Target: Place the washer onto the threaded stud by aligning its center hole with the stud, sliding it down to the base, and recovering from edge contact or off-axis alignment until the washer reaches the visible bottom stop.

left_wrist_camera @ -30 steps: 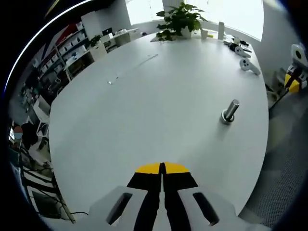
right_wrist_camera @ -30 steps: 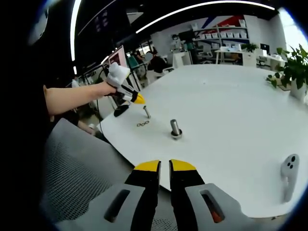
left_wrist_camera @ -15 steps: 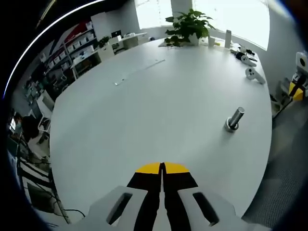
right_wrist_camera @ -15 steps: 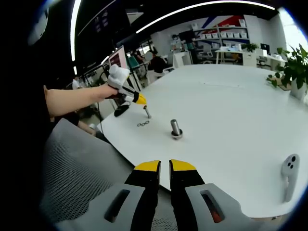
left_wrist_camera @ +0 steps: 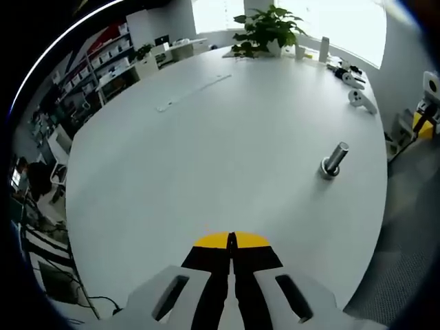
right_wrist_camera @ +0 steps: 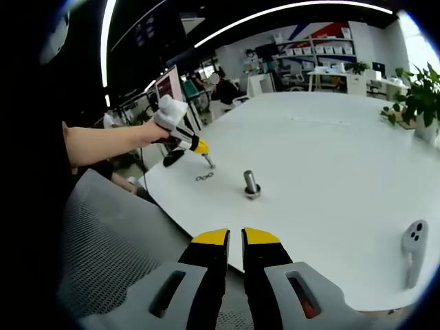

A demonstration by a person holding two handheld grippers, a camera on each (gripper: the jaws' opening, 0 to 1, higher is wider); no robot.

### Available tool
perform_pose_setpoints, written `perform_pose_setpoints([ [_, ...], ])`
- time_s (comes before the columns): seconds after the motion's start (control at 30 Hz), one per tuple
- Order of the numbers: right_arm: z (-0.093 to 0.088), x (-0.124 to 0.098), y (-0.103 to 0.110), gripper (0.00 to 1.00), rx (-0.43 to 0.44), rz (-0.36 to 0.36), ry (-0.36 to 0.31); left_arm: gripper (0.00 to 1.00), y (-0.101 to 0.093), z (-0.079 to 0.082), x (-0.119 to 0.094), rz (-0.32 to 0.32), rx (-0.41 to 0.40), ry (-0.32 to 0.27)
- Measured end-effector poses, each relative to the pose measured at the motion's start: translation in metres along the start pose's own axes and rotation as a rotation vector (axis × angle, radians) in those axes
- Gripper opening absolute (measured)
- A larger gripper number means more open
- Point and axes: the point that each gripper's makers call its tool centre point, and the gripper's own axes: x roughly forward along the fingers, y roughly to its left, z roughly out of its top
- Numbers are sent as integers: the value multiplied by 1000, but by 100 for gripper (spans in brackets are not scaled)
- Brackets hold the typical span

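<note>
In the left gripper view, the left tongs [left_wrist_camera: 232,240] are pressed closed with nothing visible between them, above the white worktop [left_wrist_camera: 206,151]. A steel stud [left_wrist_camera: 333,159] with a washer at its base stands ahead and to their right.

In the right gripper view, the right tongs [right_wrist_camera: 235,238] are nearly closed and hold nothing. Beyond them stands the stud, and ahead to the left, small washers [right_wrist_camera: 203,177] lie flat. Just past those, the left tongs' yellow tip touches a thin upright stud [right_wrist_camera: 209,161].
</note>
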Motion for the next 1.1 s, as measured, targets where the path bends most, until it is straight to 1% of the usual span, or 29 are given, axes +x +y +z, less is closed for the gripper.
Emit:
perform_pose_setpoints([
  [0.07,0,0,0,10,2,-2,0,0,1,4,-3,-4,-37,-26],
  [0.1,0,0,0,10,2,-2,0,0,3,4,-5,0,-38,-29],
  [0.23,0,0,0,10,-1,-1,3,0,14,7,-12,37,-60,-68],
  [0.37,0,0,0,10,0,-2,3,0,26,4,-21,68,-93,-96],
  [0.47,0,0,0,10,-1,-1,4,0,21,2,-22,42,-122,-104],
  [0.5,0,0,0,10,-1,-1,4,2,17,-2,-19,19,-126,-92],
  [0.53,0,0,0,10,-1,-1,4,5,14,-4,-17,11,-126,-82],
  [0.6,0,0,0,10,-2,-1,4,11,10,-8,-14,16,-108,-77],
  [0.7,-1,0,0,10,-1,-1,5,22,3,-10,-10,11,-99,-68],
  [0.77,-1,0,0,10,-1,-2,5,26,1,-10,-8,11,-85,-64],
  [0.9,-1,0,0,10,0,-1,5,27,3,-13,-3,27,-34,-33],
  [1.0,-1,0,0,10,1,-1,4,27,5,-16,2,45,27,1],
  [1.1,0,0,0,10,3,-3,2,24,4,-18,4,61,78,21],
])
